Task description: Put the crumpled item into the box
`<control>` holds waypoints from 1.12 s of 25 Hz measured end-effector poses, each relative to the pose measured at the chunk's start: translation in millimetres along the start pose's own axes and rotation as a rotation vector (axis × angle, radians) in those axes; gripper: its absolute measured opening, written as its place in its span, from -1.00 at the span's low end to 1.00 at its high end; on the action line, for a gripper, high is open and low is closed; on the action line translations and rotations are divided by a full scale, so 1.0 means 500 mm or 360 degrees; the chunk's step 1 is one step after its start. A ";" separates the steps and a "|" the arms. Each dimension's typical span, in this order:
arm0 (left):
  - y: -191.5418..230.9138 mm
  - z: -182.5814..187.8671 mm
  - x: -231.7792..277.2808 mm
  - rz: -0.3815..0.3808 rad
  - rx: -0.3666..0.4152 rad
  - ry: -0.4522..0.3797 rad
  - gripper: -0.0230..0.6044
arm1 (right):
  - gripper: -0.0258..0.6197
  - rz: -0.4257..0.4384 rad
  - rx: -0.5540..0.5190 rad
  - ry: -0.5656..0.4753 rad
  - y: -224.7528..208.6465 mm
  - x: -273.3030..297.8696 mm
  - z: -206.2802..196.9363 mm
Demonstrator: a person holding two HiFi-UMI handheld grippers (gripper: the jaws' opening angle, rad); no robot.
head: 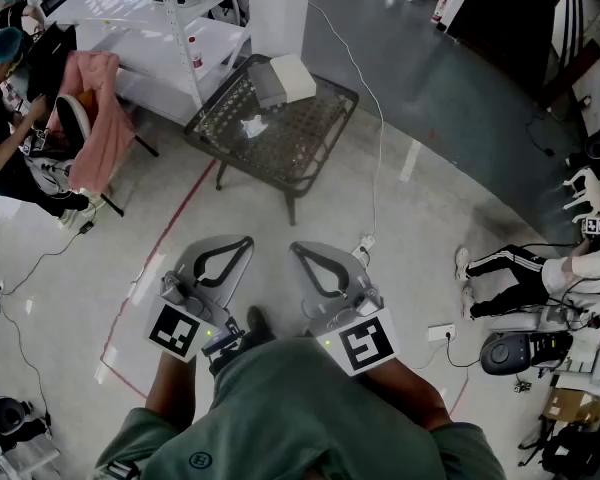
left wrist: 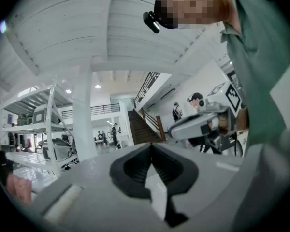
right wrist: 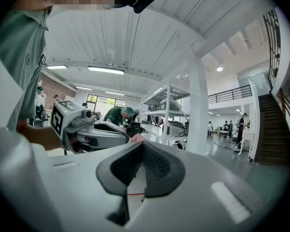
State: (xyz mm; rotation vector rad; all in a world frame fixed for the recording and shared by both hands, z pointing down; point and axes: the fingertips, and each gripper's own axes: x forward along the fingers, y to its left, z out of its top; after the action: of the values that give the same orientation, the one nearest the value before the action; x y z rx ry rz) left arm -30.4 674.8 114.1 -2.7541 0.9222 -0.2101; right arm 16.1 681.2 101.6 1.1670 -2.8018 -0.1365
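A white crumpled item (head: 253, 126) lies on a small dark mesh table (head: 310, 158) well ahead of me. Behind it on the same table sits a box (head: 282, 79) with a grey side and a pale top. My left gripper (head: 246, 240) is held low in front of my body, jaws closed tip to tip, nothing in it. My right gripper (head: 294, 248) hangs beside it, also shut and empty. Both point toward the table but are far short of it. In the left gripper view the left gripper (left wrist: 151, 145) shows its tips meeting; in the right gripper view the right gripper (right wrist: 142, 144) does too.
White metal shelving (head: 170, 8) stands left of the table. A seated person (head: 5, 118) and a chair draped in pink cloth (head: 95, 108) are at far left. A white cable (head: 378, 148) runs across the floor to a plug. A person's legs (head: 510, 273) and equipment lie at right.
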 end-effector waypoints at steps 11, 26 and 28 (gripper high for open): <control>0.013 0.004 -0.021 -0.0026 0.0007 -0.0025 -0.92 | -0.91 -0.0045 -0.0010 0.0003 0.012 0.009 0.008; 0.081 -0.030 -0.080 -0.0054 -0.0011 -0.0057 -0.92 | -0.91 -0.0128 0.0123 0.0008 0.029 0.071 -0.006; 0.094 -0.036 -0.093 -0.0051 -0.0016 -0.0061 -0.92 | -0.91 -0.0139 0.0102 0.0020 0.032 0.082 -0.008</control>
State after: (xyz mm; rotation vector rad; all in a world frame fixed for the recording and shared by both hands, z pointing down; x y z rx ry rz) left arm -97.8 663.4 116.2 -2.7735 0.8722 -0.1581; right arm -23.1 663.1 109.7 1.3005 -2.7643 -0.0460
